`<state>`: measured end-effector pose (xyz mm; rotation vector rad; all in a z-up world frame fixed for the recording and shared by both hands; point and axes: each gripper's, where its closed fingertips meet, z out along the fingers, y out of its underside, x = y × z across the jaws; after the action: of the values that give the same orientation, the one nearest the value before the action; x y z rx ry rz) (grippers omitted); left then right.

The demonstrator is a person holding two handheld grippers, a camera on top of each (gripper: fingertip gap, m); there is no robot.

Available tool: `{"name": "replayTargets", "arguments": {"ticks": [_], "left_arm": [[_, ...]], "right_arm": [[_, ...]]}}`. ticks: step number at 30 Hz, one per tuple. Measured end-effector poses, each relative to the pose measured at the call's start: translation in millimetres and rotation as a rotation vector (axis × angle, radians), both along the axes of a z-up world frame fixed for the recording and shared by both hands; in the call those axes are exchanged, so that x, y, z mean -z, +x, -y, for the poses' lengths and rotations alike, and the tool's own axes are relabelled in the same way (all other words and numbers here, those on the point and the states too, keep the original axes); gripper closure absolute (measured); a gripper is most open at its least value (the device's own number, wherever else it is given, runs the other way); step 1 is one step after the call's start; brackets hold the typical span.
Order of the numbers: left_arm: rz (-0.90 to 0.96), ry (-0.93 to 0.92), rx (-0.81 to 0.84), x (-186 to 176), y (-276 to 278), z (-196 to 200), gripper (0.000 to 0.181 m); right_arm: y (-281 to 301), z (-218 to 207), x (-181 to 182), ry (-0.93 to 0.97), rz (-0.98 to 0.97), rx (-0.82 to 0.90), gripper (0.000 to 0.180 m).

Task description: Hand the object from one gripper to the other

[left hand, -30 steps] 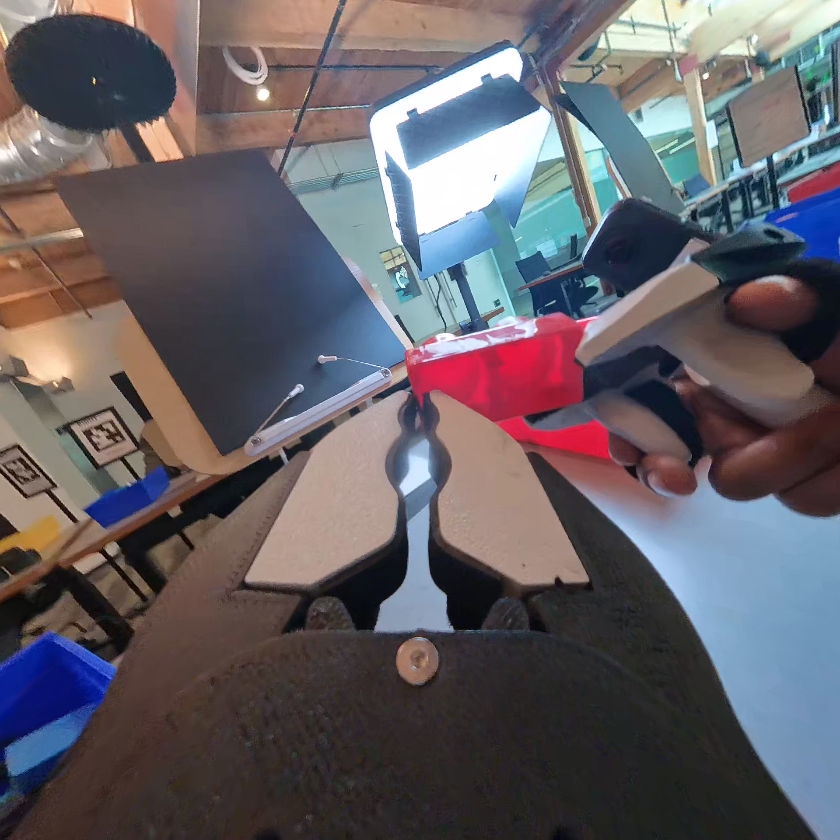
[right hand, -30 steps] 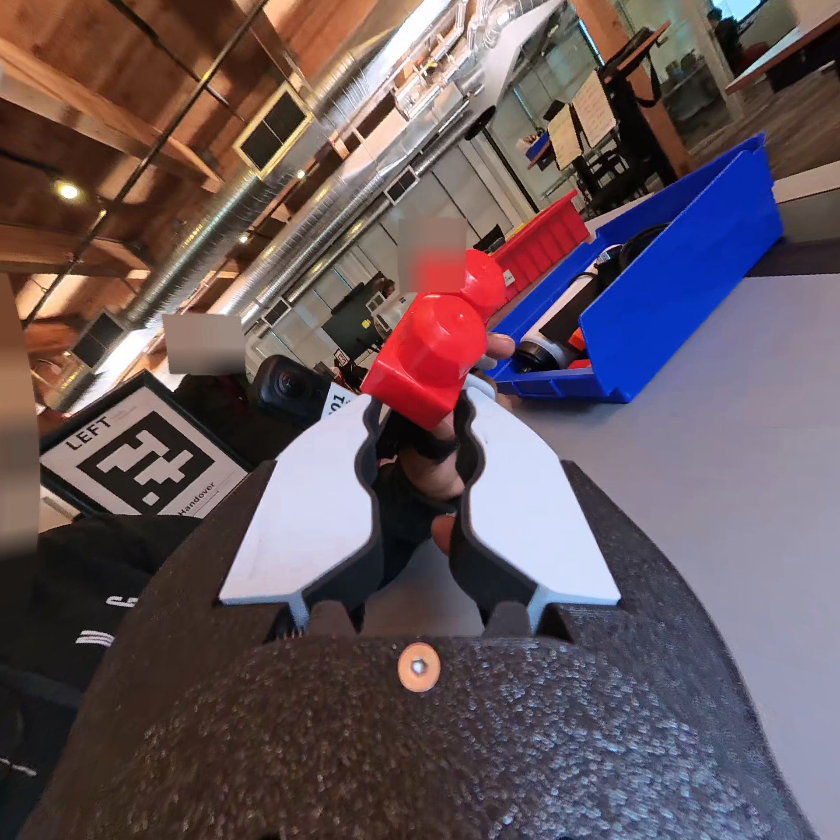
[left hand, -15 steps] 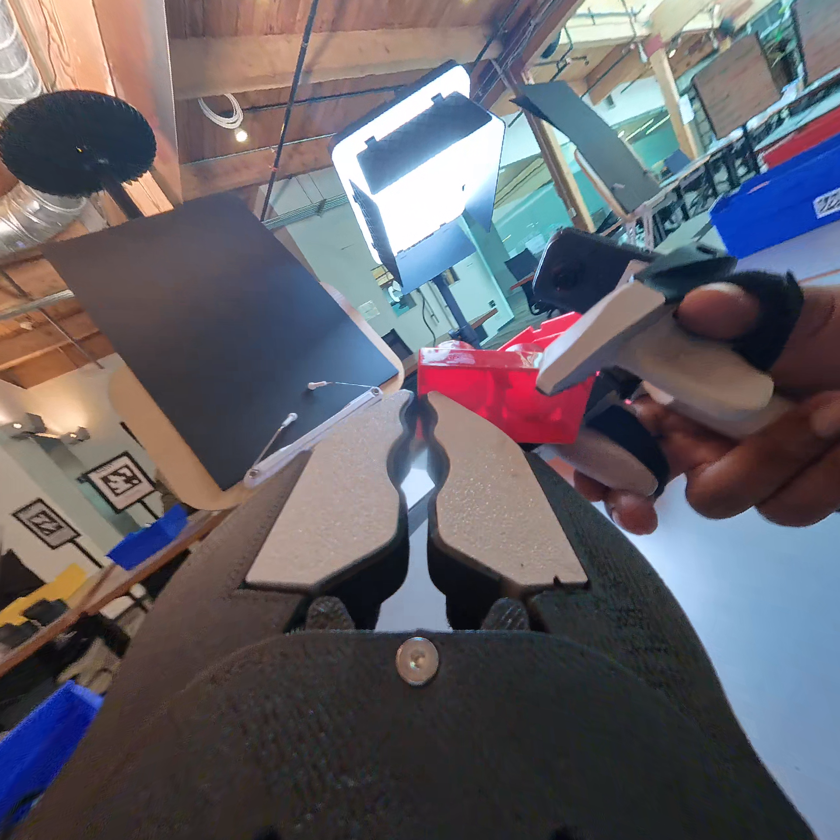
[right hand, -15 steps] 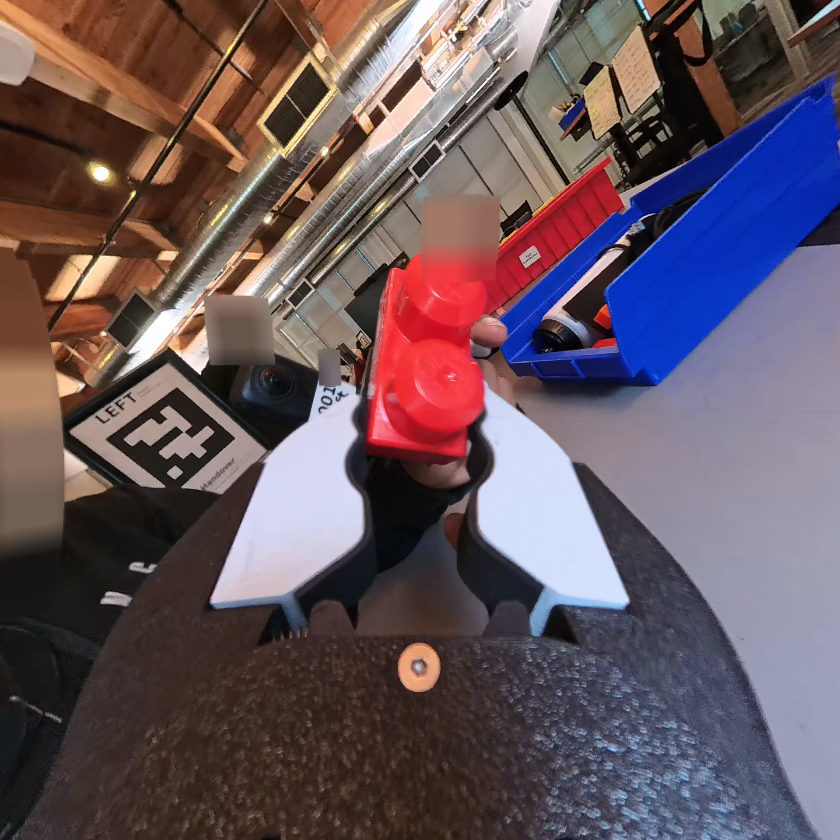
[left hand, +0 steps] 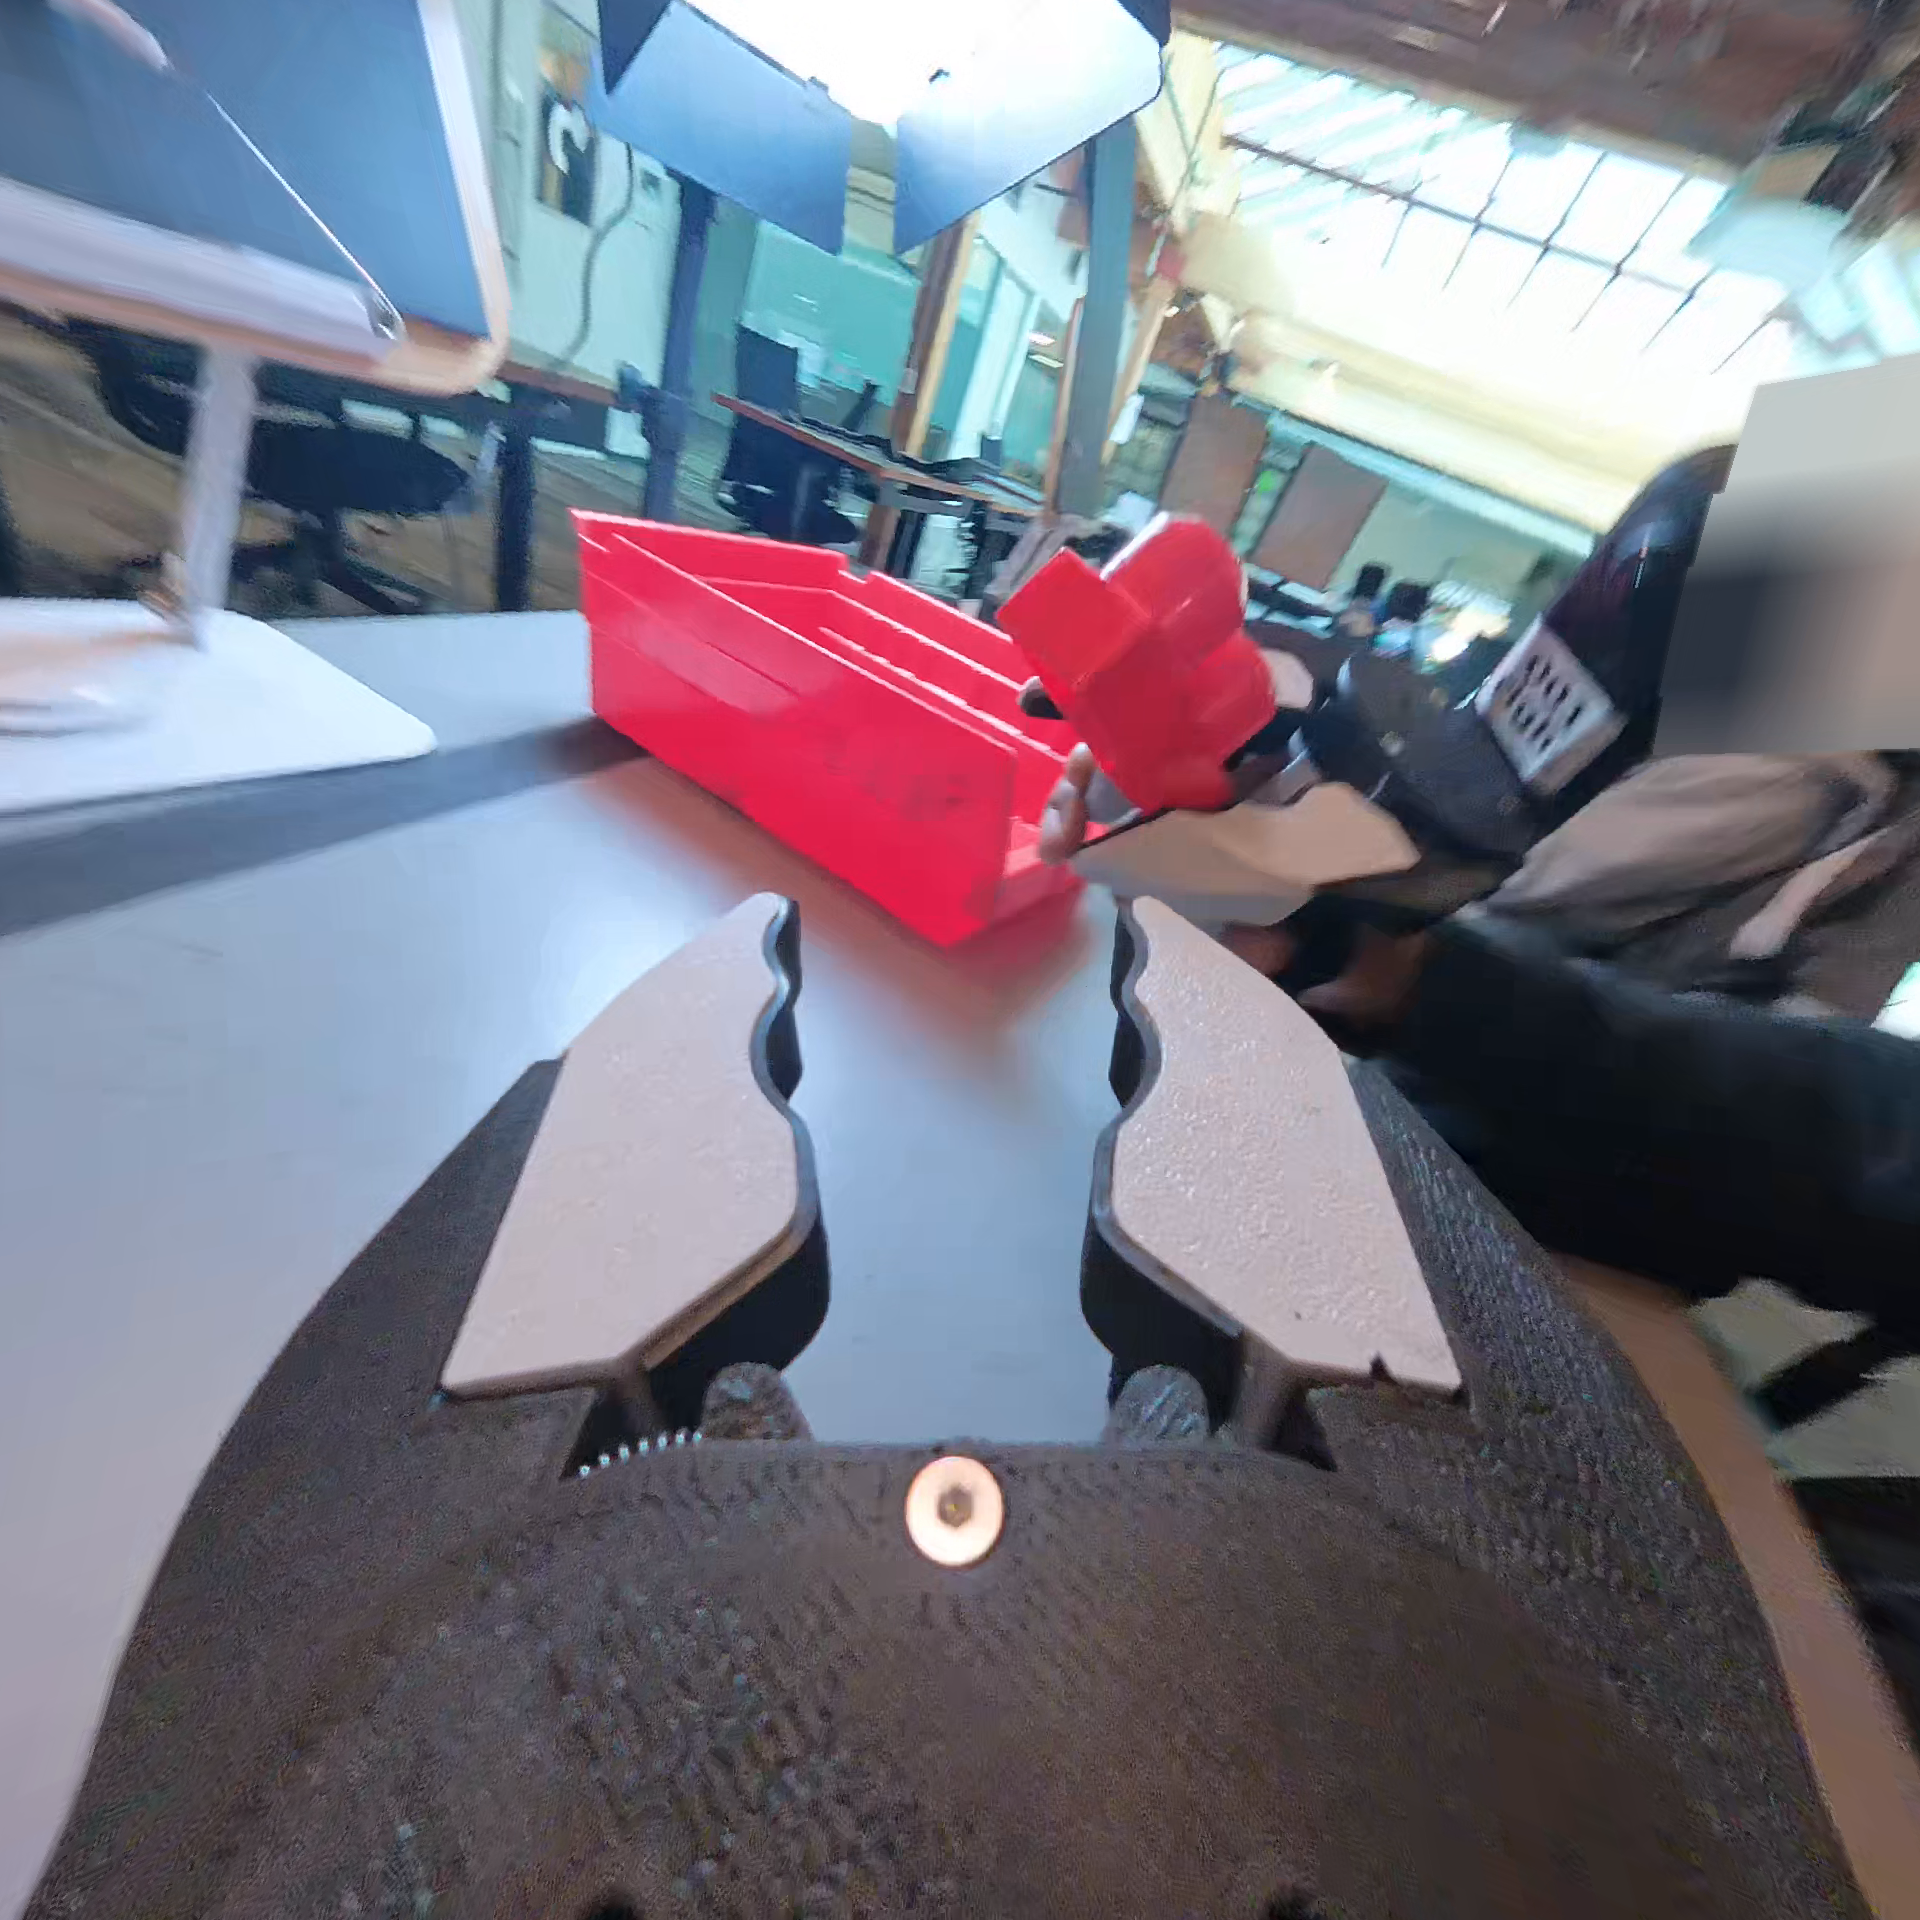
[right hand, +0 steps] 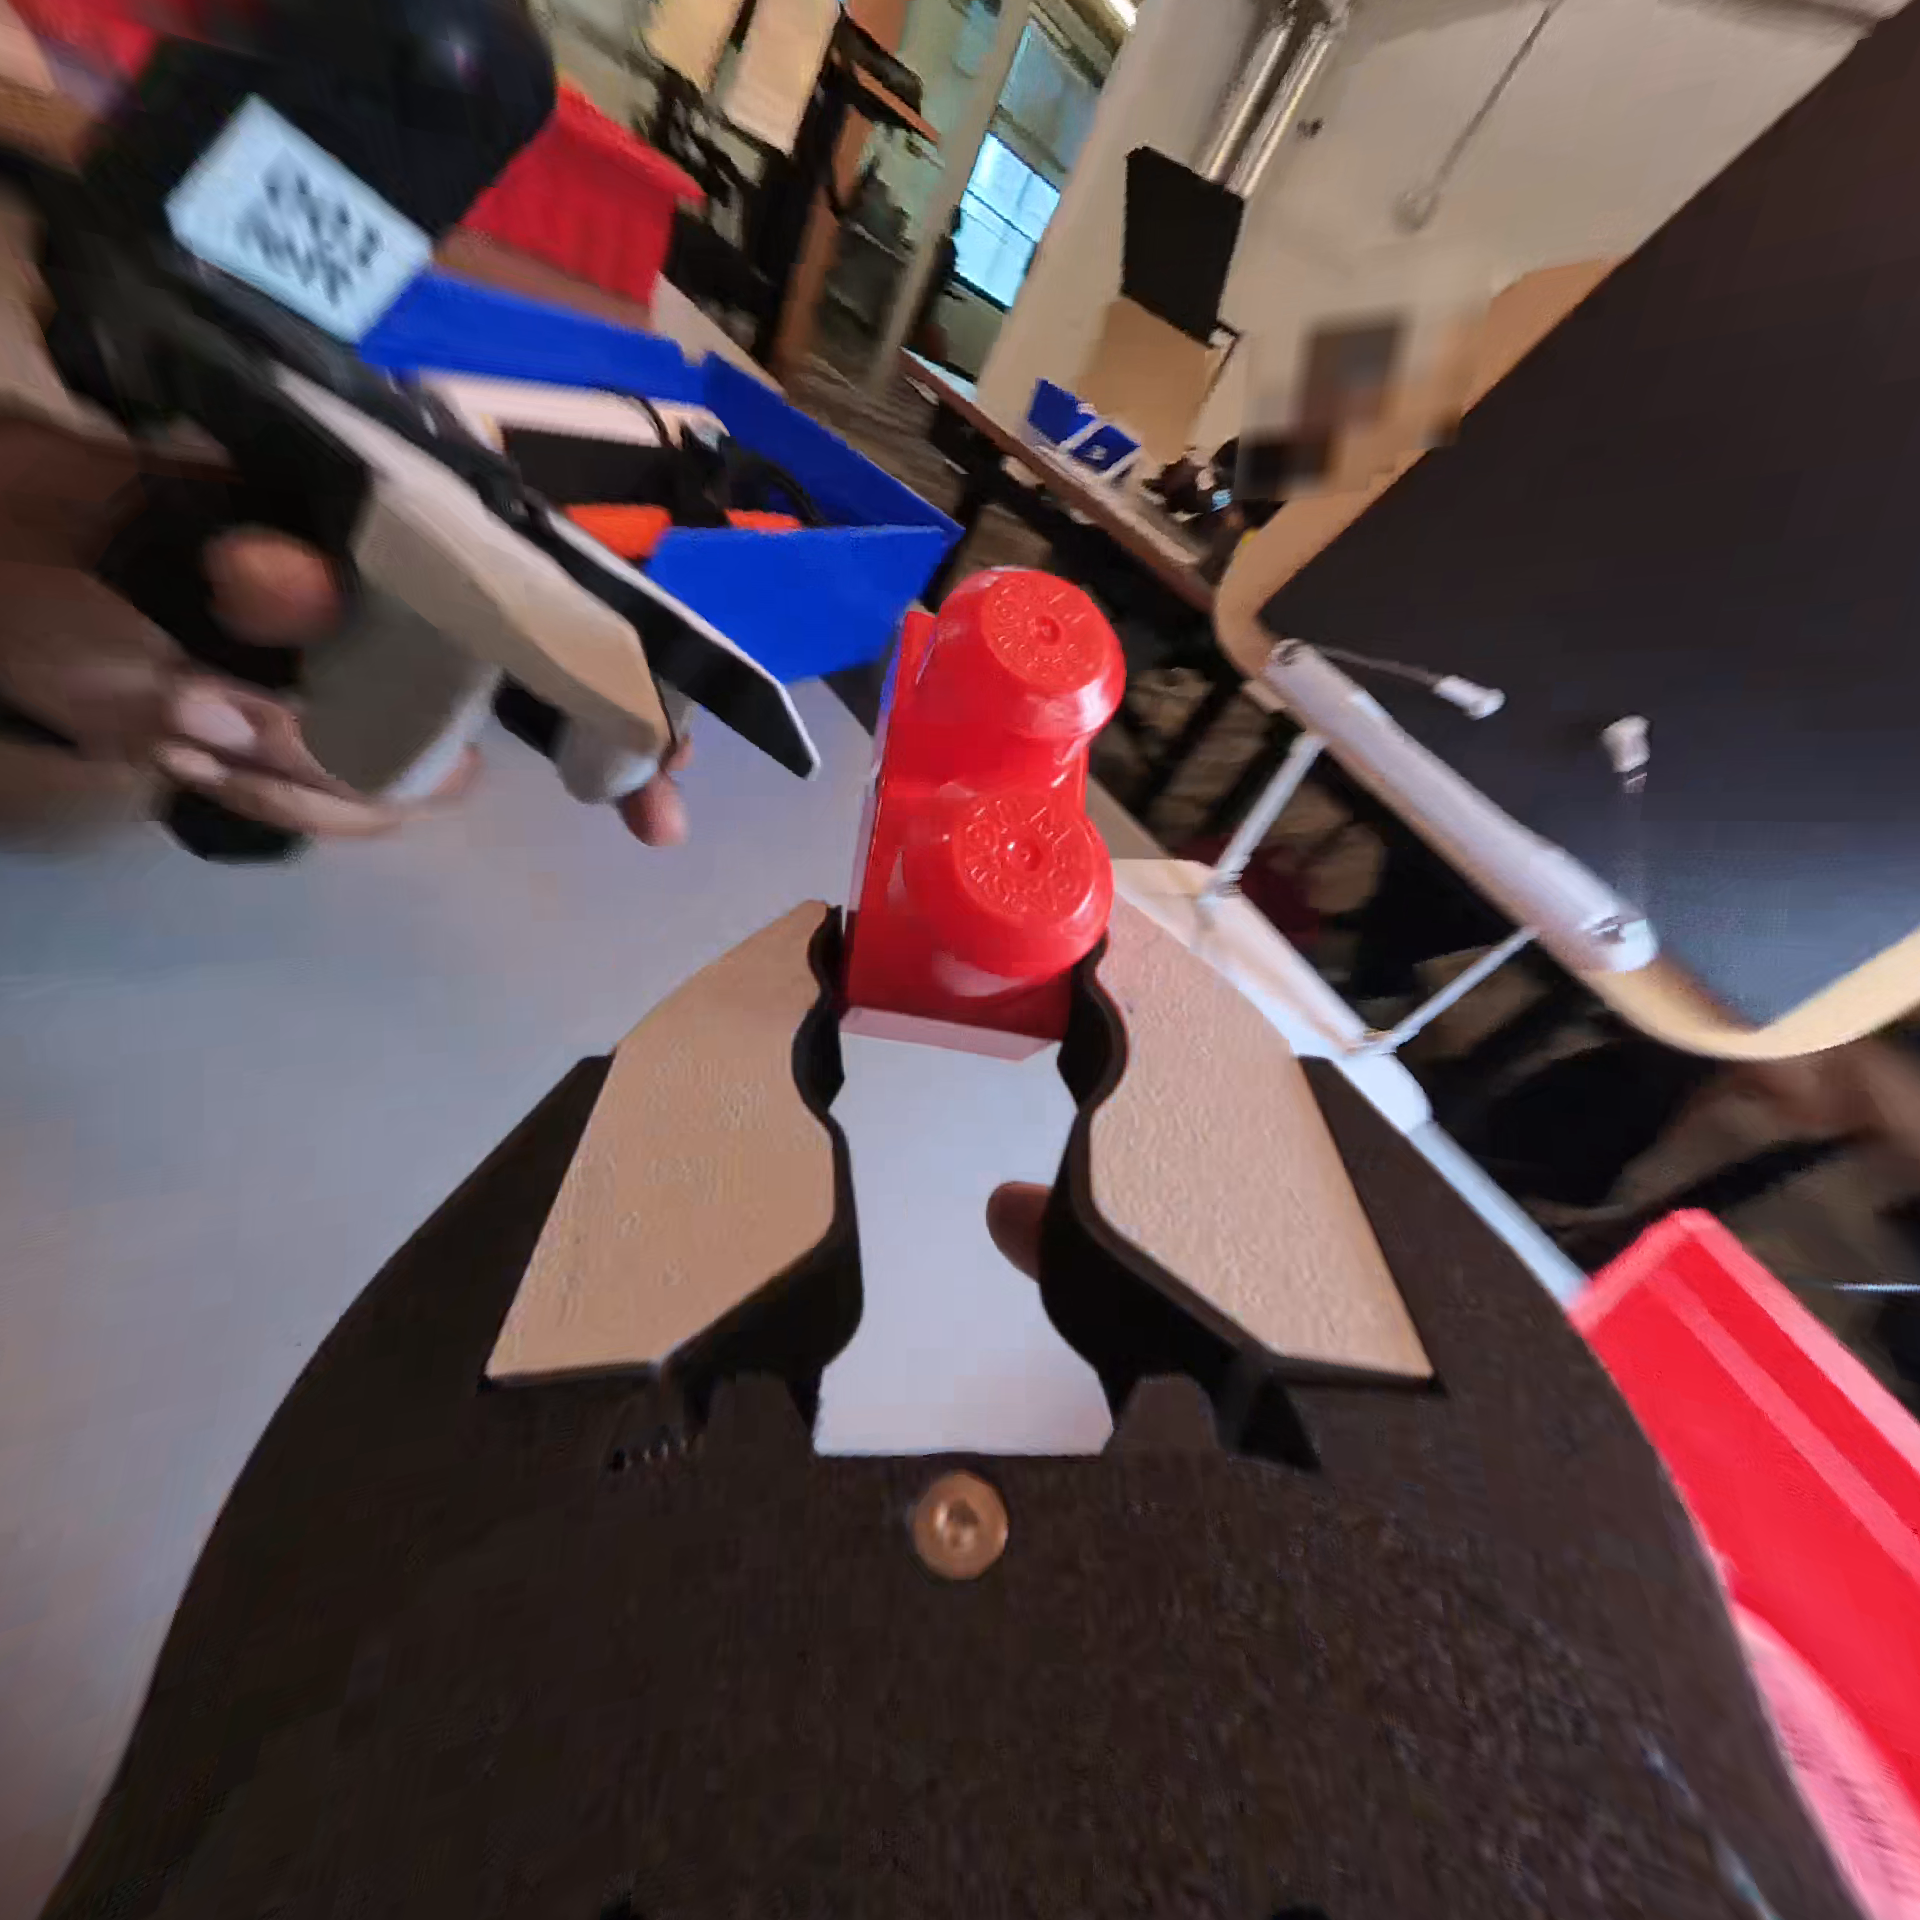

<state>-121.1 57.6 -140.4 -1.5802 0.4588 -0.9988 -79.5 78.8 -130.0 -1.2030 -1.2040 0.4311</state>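
Note:
A red toy brick [right hand: 987,831] with two round studs is clamped at the tips of my right gripper [right hand: 966,935], held above the grey table [right hand: 260,1039]. In the left wrist view the same brick [left hand: 1143,665] sticks up from the right gripper [left hand: 1184,810] at the right. My left gripper [left hand: 956,925] is open and empty, its fingers wide apart, low over the table [left hand: 312,987]. It also shows in the right wrist view [right hand: 717,748] at the upper left, clear of the brick, with a hand on it.
A red bin [left hand: 810,717] stands on the table ahead of the left gripper and shows at the lower right of the right wrist view [right hand: 1766,1403]. A blue bin [right hand: 800,582] with items sits behind the brick. A black board [right hand: 1662,520] on a white stand is at the right. The left gripper's tips are roughly 6 cm from the right gripper's.
My left gripper has opened, let go of the brick and drawn away from it. My right gripper stays shut on the brick and now holds it alone. Both views have tilted down toward the table.

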Motion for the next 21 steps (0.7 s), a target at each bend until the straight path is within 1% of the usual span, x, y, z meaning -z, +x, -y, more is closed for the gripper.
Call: {"name": "replayTargets", "arguments": {"ticks": [2, 5, 8, 10, 12, 13, 15, 17, 18, 19, 20, 21], "left_arm": [[0.023, -0.033, 0.056, 2.4, 10.2, 5.2, 0.121], [-0.035, -0.013, 0.115, 6.3, 27.1, 15.2, 0.119], [-0.126, 0.067, 0.161, 9.2, 35.7, 26.8, 0.141], [-0.139, 0.087, 0.171, 9.4, 36.6, 29.0, 0.147], [-0.098, 0.078, 0.199, 6.7, 37.3, 31.4, 0.151], [-0.069, 0.087, 0.197, 2.7, 36.0, 31.3, 0.148], [-0.032, 0.07, 0.194, -2.4, 33.6, 30.4, 0.138], [0.025, 0.019, 0.215, -7.7, 33.6, 30.8, 0.122], [0.053, 0.0, 0.224, -9.9, 34.0, 31.2, 0.118], [0.049, -0.017, 0.214, -8.0, 34.2, 29.4, 0.117], [0.009, -0.024, 0.197, -2.1, 34.7, 26.9, 0.123], [-0.035, -0.017, 0.194, 3.1, 36.1, 27.0, 0.125]], "right_arm": [[-3.5, 4.0, 8.8, 0.167, 0.091, 0.02, 0.14], [-17.9, 20.7, 17.9, 0.388, 0.201, 0.01, 0.14], [-21.0, 26.6, 14.7, 0.558, 0.245, 0.039, 0.14], [-19.0, 28.5, 13.5, 0.606, 0.243, 0.038, 0.14], [-17.4, 27.7, 13.7, 0.602, 0.239, 0.039, 0.14], [-16.3, 26.2, 13.0, 0.589, 0.229, 0.044, 0.14], [-14.8, 23.4, 13.6, 0.586, 0.234, 0.051, 0.14], [-15.8, 22.8, 19.1, 0.633, 0.281, 0.058, 0.14], [-17.1, 22.6, 22.1, 0.649, 0.296, 0.066, 0.14], [-18.9, 23.5, 24.2, 0.655, 0.303, 0.068, 0.14], [-20.7, 25.4, 25.2, 0.66, 0.307, 0.066, 0.14], [-21.1, 24.3, 27.2, 0.659, 0.327, 0.078, 0.14]]}}
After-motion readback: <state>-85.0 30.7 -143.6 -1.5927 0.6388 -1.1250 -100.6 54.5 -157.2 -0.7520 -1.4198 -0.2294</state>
